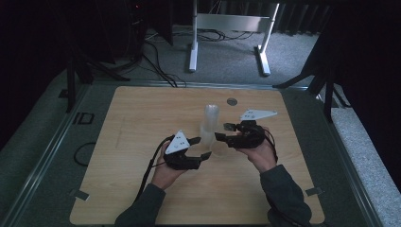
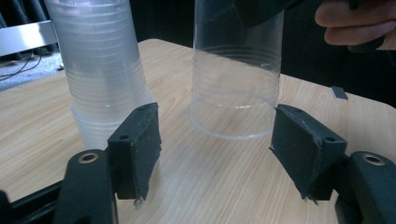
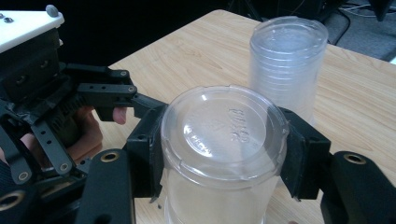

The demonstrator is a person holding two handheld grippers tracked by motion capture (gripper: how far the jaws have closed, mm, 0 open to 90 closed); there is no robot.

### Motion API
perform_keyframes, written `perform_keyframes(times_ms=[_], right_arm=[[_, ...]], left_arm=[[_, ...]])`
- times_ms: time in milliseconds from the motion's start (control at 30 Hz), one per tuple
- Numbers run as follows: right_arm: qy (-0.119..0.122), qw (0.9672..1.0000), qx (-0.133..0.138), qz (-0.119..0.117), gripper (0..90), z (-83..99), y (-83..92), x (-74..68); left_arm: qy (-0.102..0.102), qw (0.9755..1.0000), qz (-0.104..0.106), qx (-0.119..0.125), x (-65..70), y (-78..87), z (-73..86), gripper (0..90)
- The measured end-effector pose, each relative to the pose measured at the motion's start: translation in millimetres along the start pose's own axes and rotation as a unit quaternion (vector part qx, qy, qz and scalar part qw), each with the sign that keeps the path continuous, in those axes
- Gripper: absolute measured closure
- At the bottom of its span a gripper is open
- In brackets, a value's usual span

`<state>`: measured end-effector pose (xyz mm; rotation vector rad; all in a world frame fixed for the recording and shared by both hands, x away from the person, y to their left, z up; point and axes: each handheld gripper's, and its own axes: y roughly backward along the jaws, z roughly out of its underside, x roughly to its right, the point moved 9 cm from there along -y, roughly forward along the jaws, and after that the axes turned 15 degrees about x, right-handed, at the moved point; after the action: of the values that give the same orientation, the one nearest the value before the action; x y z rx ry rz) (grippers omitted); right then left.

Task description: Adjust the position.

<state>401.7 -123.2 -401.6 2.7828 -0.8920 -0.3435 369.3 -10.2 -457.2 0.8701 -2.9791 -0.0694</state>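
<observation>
The right claw (image 3: 219,154) grips an upside-down clear plastic cup (image 3: 223,140) standing on the desk (image 1: 142,123) just near of the cup stack (image 1: 211,118), seemingly separated already, while the left claw (image 2: 217,142), half-open and empty, waits at its rim.

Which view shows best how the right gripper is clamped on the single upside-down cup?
The right gripper view: both pads press the single cup just below its upturned base. The left gripper view shows the cup's lower wall and rim on the table; the high view shows the right gripper at a faint cup.
</observation>
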Motion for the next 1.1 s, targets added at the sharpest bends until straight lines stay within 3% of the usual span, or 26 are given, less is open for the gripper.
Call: perform_keyframes(times_ms=[267,667,1100], right_arm=[[-0.016,0.9998,0.005,-0.009,41.3,2.9,-3.2,-2.6],[-0.042,0.9987,0.014,-0.027,41.3,5.8,-7.2,-7.3],[-0.084,0.9947,0.031,-0.049,41.3,4.9,-7.5,-8.8]], left_arm=[[-0.004,0.9999,-0.010,0.006,2.3,-3.2,-2.0,27.3],[0.002,0.9999,-0.004,0.011,6.2,-9.6,-4.2,22.9],[0.010,0.9998,-0.005,0.019,9.2,-18.2,-2.3,21.9]])
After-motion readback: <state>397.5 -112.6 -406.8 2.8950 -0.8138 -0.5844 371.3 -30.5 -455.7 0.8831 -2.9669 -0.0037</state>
